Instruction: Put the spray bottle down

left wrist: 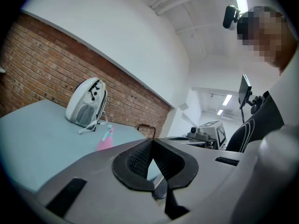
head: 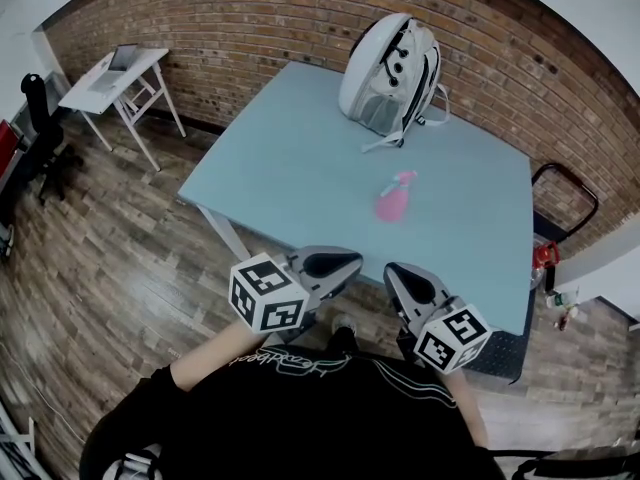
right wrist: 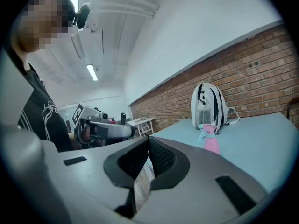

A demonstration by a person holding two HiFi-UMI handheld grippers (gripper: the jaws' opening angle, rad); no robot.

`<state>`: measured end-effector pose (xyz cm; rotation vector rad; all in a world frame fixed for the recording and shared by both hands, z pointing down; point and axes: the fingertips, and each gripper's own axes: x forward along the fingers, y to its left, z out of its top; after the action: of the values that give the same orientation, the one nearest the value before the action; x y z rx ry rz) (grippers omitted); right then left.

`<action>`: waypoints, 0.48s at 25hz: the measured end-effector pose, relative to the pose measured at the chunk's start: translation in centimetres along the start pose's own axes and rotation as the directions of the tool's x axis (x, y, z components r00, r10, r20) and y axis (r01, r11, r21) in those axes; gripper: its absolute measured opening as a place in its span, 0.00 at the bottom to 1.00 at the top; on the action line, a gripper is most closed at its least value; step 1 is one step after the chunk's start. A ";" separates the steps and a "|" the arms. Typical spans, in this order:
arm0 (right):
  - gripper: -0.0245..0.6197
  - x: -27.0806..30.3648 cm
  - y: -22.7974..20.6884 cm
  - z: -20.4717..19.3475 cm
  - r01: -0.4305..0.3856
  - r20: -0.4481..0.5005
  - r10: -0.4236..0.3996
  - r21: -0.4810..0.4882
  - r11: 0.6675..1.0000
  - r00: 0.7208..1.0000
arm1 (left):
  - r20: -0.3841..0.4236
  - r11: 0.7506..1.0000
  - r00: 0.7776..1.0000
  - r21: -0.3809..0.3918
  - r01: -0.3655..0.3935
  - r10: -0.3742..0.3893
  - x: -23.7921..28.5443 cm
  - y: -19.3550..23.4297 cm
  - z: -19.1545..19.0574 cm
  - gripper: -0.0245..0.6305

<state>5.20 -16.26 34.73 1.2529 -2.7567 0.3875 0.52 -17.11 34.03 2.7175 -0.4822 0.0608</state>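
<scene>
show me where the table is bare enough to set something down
Bare: the left half of the table, from its left edge to the spray bottle, and the near strip in front of the bottle. Crowded only at the far edge, where the backpack stands.

Pale blue table [head: 290, 168], smooth matt top; pink plastic spray bottle [head: 391, 203], slightly glossy; white cloth backpack [head: 385, 63], mesh pocket; rough red brick wall [head: 240, 28]; matt wood-plank floor [head: 110, 258].

A pale blue table [head: 290, 168] stretches ahead of the jaws to a red brick wall [head: 250, 28] topped by white plaster [left wrist: 117, 45], with wood-plank floor [head: 110, 258] below them, a small white desk [head: 115, 73] off to their left, and ceiling strip lights [right wrist: 92, 72] overhead.
</scene>
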 end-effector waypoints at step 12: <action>0.06 0.1 0.6 -0.9 -0.005 -0.022 0.005 0.011 1.000 1.000 | -0.003 1.000 1.000 -0.015 0.001 -0.001 -0.4 -0.2 -0.6 0.05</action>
<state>4.65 -15.71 35.54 1.2368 -2.7436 0.4155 0.23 -16.63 34.49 2.7028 -0.4792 0.0605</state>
